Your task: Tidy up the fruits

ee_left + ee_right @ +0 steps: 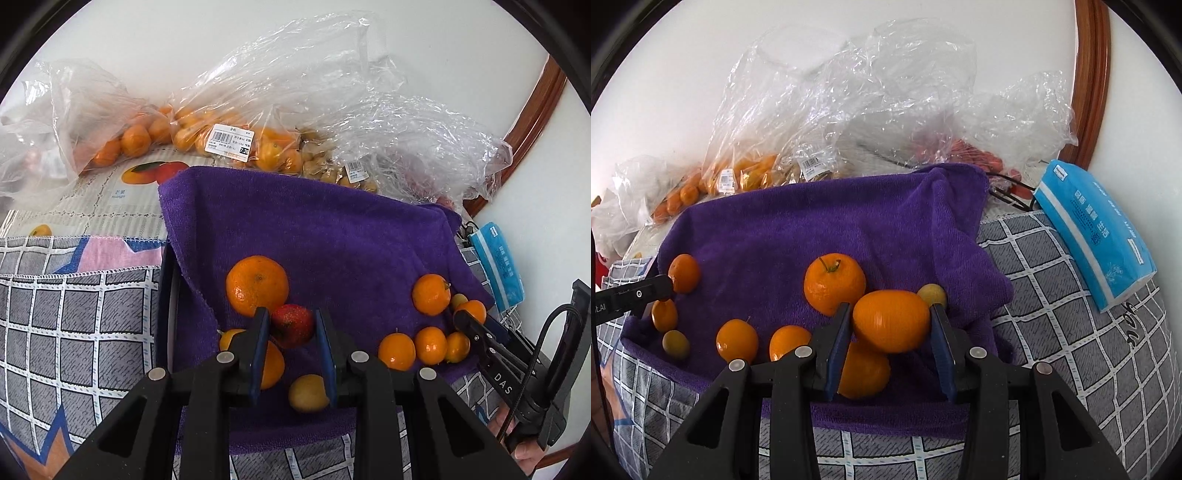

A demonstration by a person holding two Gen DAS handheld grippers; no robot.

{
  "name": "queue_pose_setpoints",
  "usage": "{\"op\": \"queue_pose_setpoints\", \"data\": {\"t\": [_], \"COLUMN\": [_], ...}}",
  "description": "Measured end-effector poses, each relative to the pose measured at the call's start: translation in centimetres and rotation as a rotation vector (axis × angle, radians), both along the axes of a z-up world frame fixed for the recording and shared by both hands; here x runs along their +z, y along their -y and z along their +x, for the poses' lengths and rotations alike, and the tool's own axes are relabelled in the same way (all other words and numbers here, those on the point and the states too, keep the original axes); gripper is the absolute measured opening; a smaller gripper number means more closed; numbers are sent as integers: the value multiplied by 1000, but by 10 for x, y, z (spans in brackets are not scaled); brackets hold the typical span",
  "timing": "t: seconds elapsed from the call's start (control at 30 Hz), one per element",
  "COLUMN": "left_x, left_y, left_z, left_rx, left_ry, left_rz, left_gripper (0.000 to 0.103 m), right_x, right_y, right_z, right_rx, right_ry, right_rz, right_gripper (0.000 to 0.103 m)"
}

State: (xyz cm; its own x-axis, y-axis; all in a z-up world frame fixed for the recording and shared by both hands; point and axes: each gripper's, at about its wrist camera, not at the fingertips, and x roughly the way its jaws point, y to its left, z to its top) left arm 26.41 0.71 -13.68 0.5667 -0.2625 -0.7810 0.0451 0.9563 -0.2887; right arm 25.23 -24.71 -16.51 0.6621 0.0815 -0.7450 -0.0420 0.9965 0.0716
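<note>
The left gripper (291, 325) angles downward over the purple towel (314, 236), its blue pads pinching a red strawberry (292, 325). The right gripper (890, 325), at the same downward tilt, clamps an oval orange fruit (891, 320) above the towel. On the towel, a large mandarin (257, 285) sits just behind the strawberry, a yellow fruit (307, 393) lies below the left fingers, and small oranges (428, 345) cluster toward the towel's right edge. Behind the towel lie clear bags of fruit (221, 136); to its right rests a blue tissue pack (1093, 232).
</note>
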Motion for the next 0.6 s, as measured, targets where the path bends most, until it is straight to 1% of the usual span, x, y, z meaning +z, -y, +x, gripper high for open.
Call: {"op": "queue_pose_setpoints", "data": {"t": [0.03, 0.1, 0.17, 0.2, 0.27, 0.33, 0.37, 0.4, 0.43, 0.5, 0.53, 0.6], "left_x": [0, 2, 6, 9, 19, 28, 36, 43, 48, 62, 70, 79], "left_y": [0, -1, -2, -2, -2, -1, -1, 0, 0, -1, -1, -3], "left_z": [0, -3, -8, -11, -23, -34, -43, -54, -60, -82, -96, -115], "left_rx": [4, 11, 13, 17, 18, 10, 8, 12, 16, 24, 32, 43], "left_ry": [-4, -5, 2, 8, 32, 44, 59, 79, 91, 128, 148, 171], "left_rz": [6, 13, 19, 23, 28, 38, 46, 52, 55, 62, 67, 71], "left_gripper": [30, 32, 43, 49, 50, 53, 53, 55, 58, 63, 66, 70], "right_x": [0, -1, -1, 0, 5, 17, 24, 35, 43, 64, 73, 92], "right_y": [0, 1, 2, 1, 0, -2, -3, -4, -4, -8, -10, -15], "right_z": [-1, -2, -3, -4, -7, -15, -20, -28, -35, -56, -66, -88], "right_rx": [-2, -7, -7, -7, -15, -28, -29, -29, -27, -30, -29, -20], "right_ry": [2, 0, 0, 0, 7, 31, 44, 66, 85, 134, 149, 175], "right_rz": [0, -2, -1, -4, -21, -31, -28, -20, -14, -15, -21, -33], "right_gripper": [42, 42, 42, 45, 47, 47, 50, 56, 58, 69, 71, 76]}}
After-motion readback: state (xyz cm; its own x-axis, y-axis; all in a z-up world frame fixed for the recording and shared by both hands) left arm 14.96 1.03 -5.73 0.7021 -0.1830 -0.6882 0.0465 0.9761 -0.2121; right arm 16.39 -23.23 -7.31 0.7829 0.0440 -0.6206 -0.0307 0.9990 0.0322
